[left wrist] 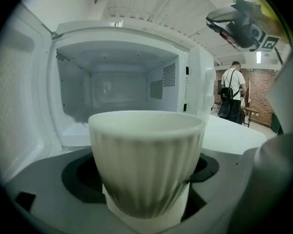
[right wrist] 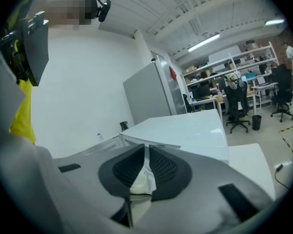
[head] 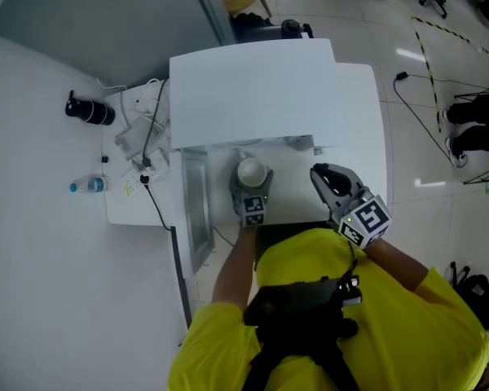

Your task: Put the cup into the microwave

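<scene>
On my feed I see a yellow short-sleeved shirt (head: 407,320), a black chest harness (head: 297,312), and the right gripper (head: 320,174), grey-shelled, with black dimpled fingers (right wrist: 163,167) and a black-and-white marker cube (head: 367,218)

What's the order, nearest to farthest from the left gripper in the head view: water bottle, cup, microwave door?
1. cup, between the left gripper's closing jaws.
2. microwave door, just to its left.
3. water bottle, far left on the table.
</scene>
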The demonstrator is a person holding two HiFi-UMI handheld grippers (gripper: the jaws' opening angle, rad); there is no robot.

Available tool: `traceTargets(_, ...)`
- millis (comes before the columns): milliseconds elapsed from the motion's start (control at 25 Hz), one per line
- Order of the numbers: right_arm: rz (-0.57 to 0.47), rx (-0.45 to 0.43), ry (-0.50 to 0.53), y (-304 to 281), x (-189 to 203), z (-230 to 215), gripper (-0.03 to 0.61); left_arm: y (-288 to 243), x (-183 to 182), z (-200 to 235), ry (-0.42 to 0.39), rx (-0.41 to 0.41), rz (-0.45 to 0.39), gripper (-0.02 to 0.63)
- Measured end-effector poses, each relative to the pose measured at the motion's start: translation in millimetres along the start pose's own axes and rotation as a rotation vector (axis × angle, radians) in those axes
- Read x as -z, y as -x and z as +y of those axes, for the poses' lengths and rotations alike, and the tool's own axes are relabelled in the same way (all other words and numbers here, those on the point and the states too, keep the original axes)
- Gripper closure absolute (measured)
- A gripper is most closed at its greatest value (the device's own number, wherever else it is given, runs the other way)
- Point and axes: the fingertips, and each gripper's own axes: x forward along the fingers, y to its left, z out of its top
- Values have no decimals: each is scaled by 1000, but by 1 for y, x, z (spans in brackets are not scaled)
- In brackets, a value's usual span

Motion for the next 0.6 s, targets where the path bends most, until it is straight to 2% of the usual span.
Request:
traceTargets(240, -8, 10, -33, -1, 1, -5, 541, 11, -87, 7, -32, 28, -146, 141)
traceTargets(360, -17, 10, -50, -3, 2, -7, 541, -12, -111, 16, -50, 36, -145, 141)
traceTargets(600, -13, 13, -61, 0, 7, -12, 541, -69, -130, 33, -50, 40, -137, 141)
